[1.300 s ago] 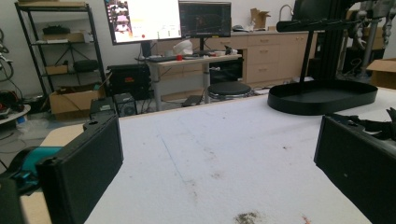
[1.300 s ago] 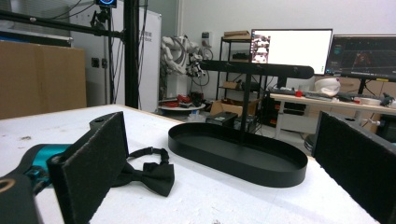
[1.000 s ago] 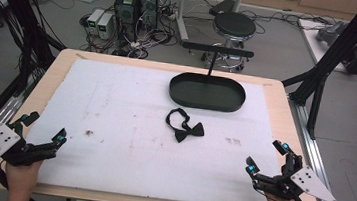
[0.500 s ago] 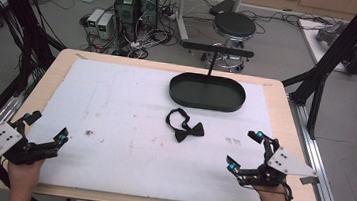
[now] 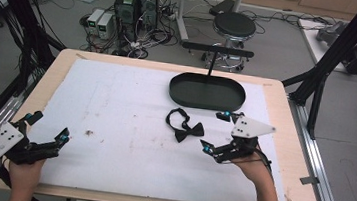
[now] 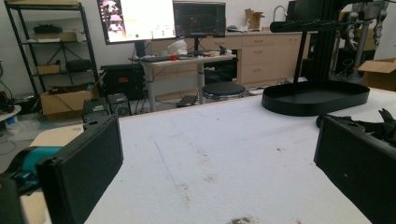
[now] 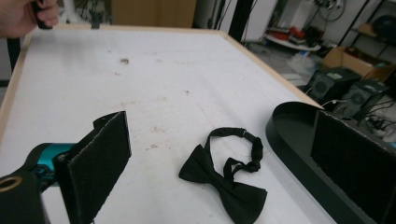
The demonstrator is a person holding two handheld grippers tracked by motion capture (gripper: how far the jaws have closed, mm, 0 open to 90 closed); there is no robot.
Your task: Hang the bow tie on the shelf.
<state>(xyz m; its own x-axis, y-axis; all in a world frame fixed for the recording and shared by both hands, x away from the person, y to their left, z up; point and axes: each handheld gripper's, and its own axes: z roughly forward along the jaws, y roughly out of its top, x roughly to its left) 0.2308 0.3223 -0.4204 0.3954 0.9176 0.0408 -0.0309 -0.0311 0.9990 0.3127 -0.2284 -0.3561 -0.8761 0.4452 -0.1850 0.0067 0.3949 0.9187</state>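
A black bow tie [image 5: 184, 125] with its strap looped lies on the white mat, just in front of a black oval tray [image 5: 207, 91]. My right gripper [image 5: 215, 132] is open just right of the tie, jaws pointing left and set wide apart. In the right gripper view the bow tie [image 7: 224, 182] lies between and beyond the two jaws, with the tray [image 7: 289, 135] to its right. My left gripper [image 5: 49, 127] rests open near the front left corner, nothing between its fingers. The tray [image 6: 315, 95] is far off in the left gripper view.
A thin post with a black crossbar [image 5: 217, 49] rises from the tray's far side. The white mat [image 5: 116, 104] covers most of the wooden table [image 5: 286, 107]. A stool [image 5: 235, 23] and computer cases [image 5: 136, 3] stand on the floor beyond the far edge.
My right gripper has moved from the front right corner forward and left, up beside the bow tie, and turned to face left. The left gripper has barely moved.
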